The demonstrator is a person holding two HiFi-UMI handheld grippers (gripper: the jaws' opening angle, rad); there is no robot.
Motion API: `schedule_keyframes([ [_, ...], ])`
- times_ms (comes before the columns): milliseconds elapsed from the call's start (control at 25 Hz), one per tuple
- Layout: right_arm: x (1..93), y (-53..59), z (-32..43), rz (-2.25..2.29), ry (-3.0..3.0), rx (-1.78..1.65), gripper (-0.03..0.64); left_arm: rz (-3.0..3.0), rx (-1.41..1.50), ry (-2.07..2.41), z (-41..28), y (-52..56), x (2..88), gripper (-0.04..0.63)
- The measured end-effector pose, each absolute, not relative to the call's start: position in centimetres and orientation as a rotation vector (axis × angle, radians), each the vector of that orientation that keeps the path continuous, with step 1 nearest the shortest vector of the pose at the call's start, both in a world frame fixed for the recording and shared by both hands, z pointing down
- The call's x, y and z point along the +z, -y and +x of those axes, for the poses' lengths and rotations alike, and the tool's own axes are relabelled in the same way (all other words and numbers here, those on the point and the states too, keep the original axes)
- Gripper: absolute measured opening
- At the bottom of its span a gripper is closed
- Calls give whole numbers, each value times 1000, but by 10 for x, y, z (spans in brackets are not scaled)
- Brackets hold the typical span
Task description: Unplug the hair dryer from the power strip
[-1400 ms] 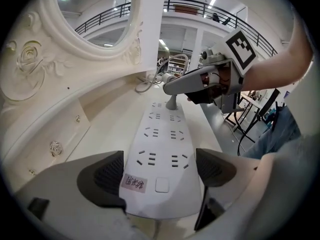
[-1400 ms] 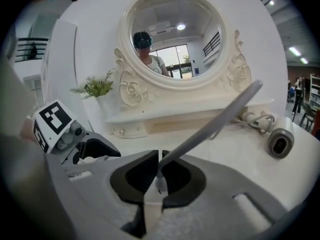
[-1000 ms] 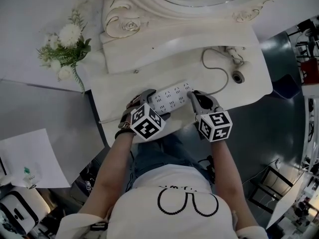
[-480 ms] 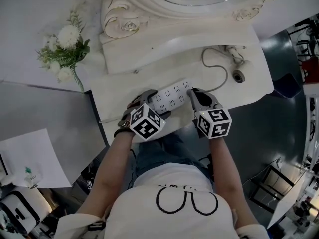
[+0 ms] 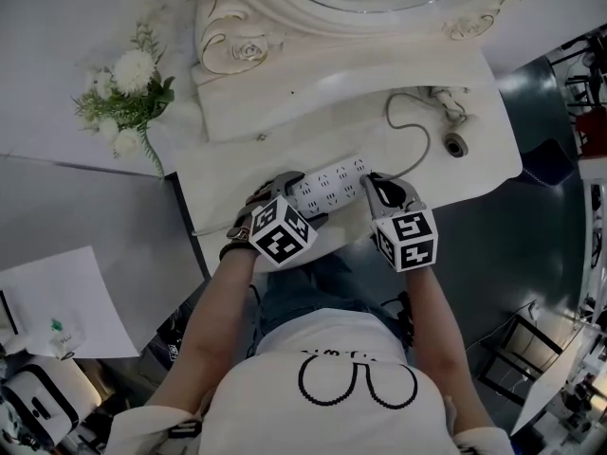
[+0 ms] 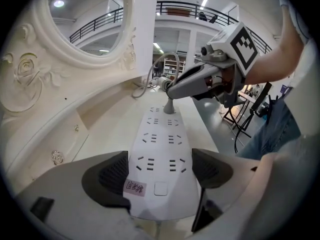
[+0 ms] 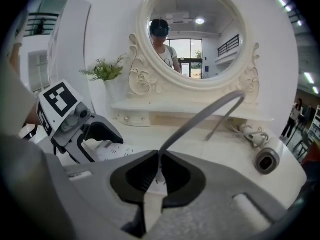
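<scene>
Hair dryer [image 5: 454, 144] lies on the white dressing table [image 5: 479, 164], well off to the right of the power strip [image 5: 327, 186]. We see its grey cord [image 5: 387, 119] loop back to a plug [image 6: 169, 106] standing in a socket at the strip's far end. Our left gripper [image 6: 161, 170] has just been closing and clamps the strip's near end across its width, one pad at each long edge. Our right gripper [image 7: 159, 171] is pinched tight on the cord right at the plug.
</scene>
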State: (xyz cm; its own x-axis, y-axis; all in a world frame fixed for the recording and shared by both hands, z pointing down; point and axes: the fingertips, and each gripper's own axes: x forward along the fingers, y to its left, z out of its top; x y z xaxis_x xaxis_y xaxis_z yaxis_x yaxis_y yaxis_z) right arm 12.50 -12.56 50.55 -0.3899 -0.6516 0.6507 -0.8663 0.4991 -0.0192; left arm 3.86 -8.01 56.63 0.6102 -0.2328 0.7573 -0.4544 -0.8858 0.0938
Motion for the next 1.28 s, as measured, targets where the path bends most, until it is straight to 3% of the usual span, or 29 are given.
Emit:
schedule_keyframes([
  [320,507,124,141,1407,2286,863,23,2546,1131,575,38,82,566,396],
  [640,505,116,128,1269,2140,377,21,2580,1220,475,43,76,567,394],
  [960,504,128,144,1458,2251,825,23,2535,1128,590,42,84,565,397],
  [1280,504,112,132,1297,2111,386,23,2540,1221,487,46,77,568,402],
])
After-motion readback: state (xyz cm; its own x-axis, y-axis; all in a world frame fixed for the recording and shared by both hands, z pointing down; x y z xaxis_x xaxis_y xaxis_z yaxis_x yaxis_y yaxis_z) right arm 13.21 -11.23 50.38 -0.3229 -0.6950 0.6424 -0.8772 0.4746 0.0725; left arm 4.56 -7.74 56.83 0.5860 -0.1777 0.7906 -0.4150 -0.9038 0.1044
